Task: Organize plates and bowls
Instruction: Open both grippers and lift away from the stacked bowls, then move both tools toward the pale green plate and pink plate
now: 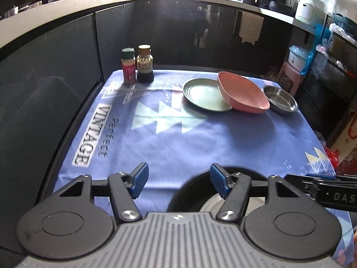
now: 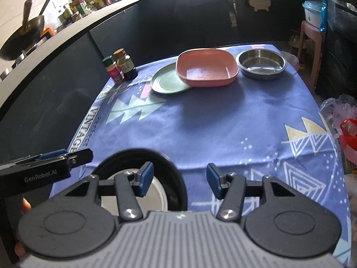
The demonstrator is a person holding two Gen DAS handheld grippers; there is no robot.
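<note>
Both cameras sit low over the near edge of the blue tablecloth (image 1: 178, 134), each one looking forward and downward along its own two fingers. The left wrist view stands more to the left of the cloth and faces across it toward the dark cabinets (image 1: 156, 33) behind it. The right wrist view stands more to the right and is turned a little leftward. Both views are close to the black dish (image 2: 174, 174) at the cloth's near edge. They share the whole cloth, with the pink bowl (image 1: 242, 93) at its far side.
</note>
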